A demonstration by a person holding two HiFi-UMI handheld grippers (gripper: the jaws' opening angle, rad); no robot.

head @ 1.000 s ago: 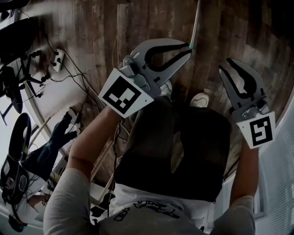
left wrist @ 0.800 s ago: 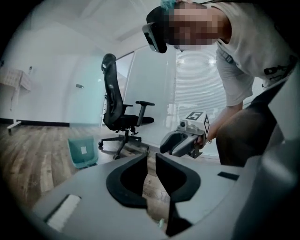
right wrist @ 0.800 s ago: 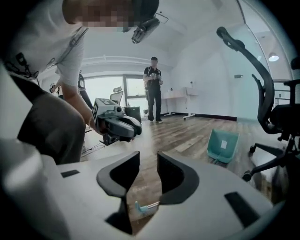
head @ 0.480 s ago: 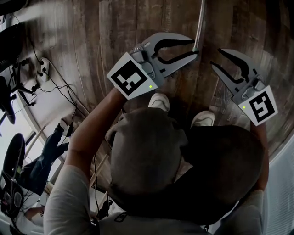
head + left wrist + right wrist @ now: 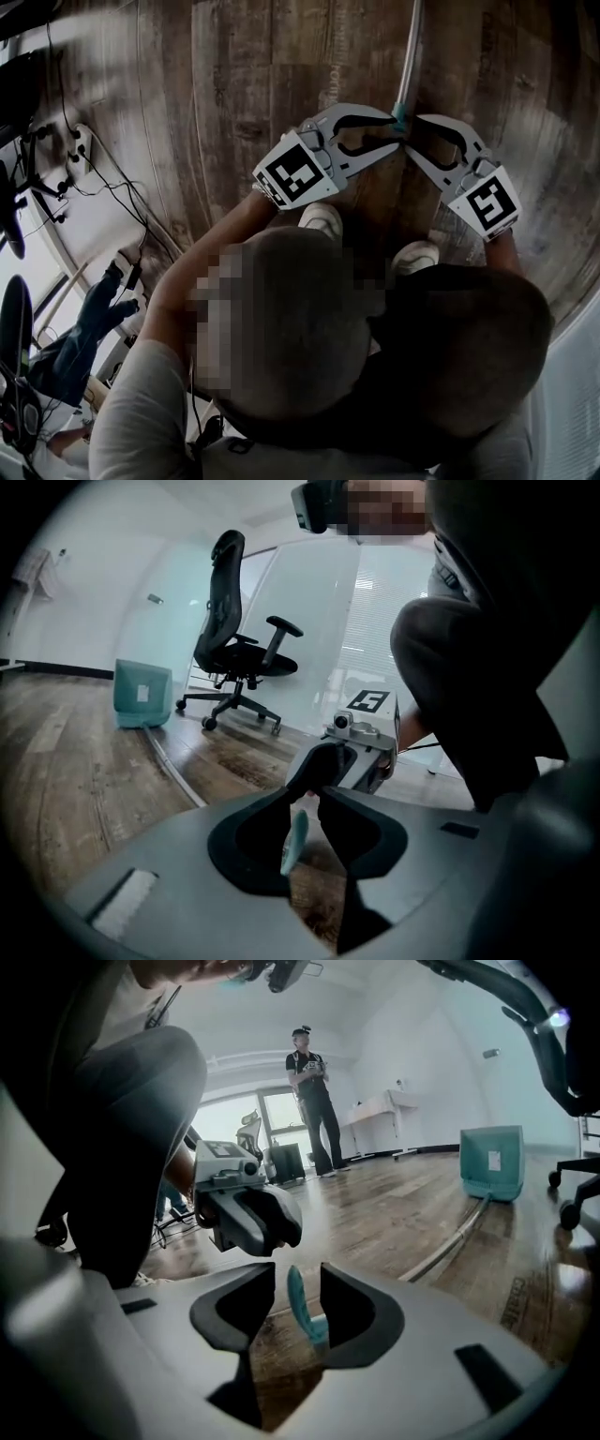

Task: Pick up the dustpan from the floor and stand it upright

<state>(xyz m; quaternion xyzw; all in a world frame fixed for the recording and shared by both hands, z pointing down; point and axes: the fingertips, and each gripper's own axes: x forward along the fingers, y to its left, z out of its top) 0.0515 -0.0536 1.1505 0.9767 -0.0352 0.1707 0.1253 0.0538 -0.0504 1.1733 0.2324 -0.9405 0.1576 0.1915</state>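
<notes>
The dustpan lies flat on the wooden floor. Its teal pan [image 5: 142, 694] [image 5: 491, 1163] is far off. Its long pale handle [image 5: 410, 47] runs toward me and ends in a teal tip [image 5: 399, 115] [image 5: 296, 1299] [image 5: 294, 844]. Both grippers are low, nose to nose at that tip. My left gripper [image 5: 401, 129] [image 5: 312, 794] is slightly open, with the tip in its narrow gap. My right gripper [image 5: 412, 134] [image 5: 295, 1274] is open; its jaws have just been opening, and the tip stands between the pads without being pressed.
An office chair [image 5: 239, 658] stands behind the pan. A person [image 5: 314, 1101] stands at the far end by a desk [image 5: 384, 1110]. Cables and a power strip [image 5: 84, 141] lie to the left. My shoes [image 5: 323, 217] [image 5: 415, 255] are just behind the grippers.
Both grippers have sunk toward the floor and drawn together at the handle's teal end. The right jaws have spread wider. The person's body has bent forward over them.
</notes>
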